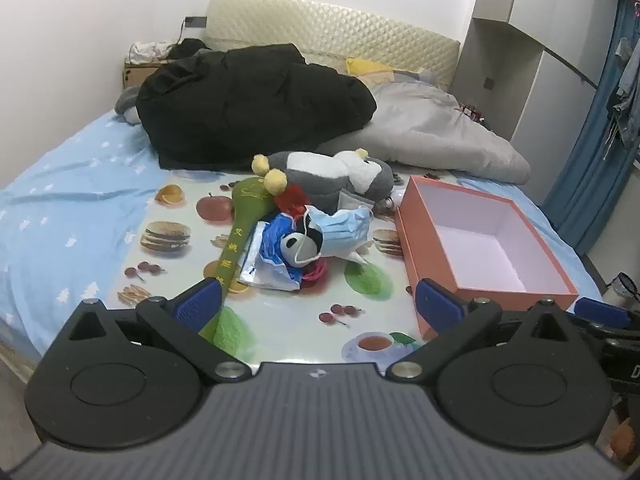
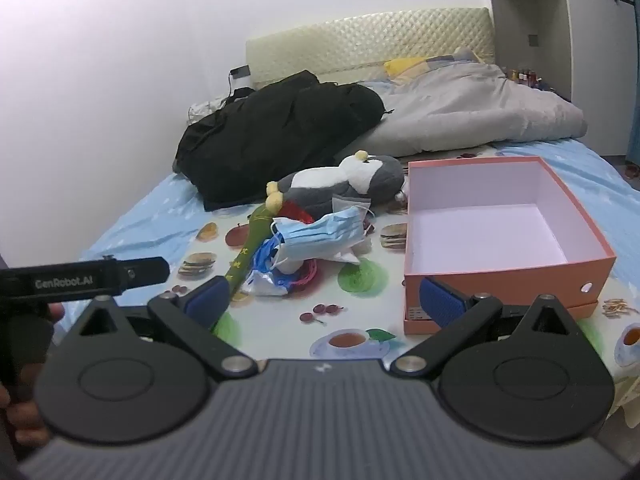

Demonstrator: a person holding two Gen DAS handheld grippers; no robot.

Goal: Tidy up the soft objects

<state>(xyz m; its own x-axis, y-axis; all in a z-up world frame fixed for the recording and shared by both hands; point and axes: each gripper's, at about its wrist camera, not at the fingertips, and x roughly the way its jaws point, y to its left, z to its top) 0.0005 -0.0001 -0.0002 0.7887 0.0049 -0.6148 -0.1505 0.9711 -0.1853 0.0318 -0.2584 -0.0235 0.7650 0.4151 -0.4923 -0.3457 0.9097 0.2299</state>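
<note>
- Hovering over the near edge of the bed, the left gripper (image 1: 319, 304) has its jaws spread wide and holds nothing; its blue pads (image 1: 199, 306) frame the near end of the pile.
- Right gripper (image 2: 322, 300): jaws likewise spread wide, nothing between them, positioned over the same near edge.
- Printed mat (image 1: 180, 264), patterned with food pictures, covers the near middle of the bed and carries all task items.
- Pile of soft objects, at the mat centre:
  - grey-and-white plush penguin (image 1: 336, 176) lying at the far side of the pile;
  - green plush stick (image 1: 236, 240) running from the pile toward the near edge, its near end beside the left pad of each gripper;
  - blue face mask (image 1: 344, 228) draped on top of a small panda toy (image 1: 300, 246);
  - blue-and-white plastic bag (image 1: 268, 264) under the mask, on the near side.
- Orange box (image 1: 416, 240), open-topped with a white interior, sits toward the right edge of the mat, just beside the pile and apart from it; nothing lies inside.
- Open mat surface lies between the pile and the near edge, and to the left of the green stick.
- Black jacket (image 1: 248, 108) and grey duvet (image 1: 432, 128) occupy the far half of the bed, toward the headboard (image 1: 328, 28).
</note>
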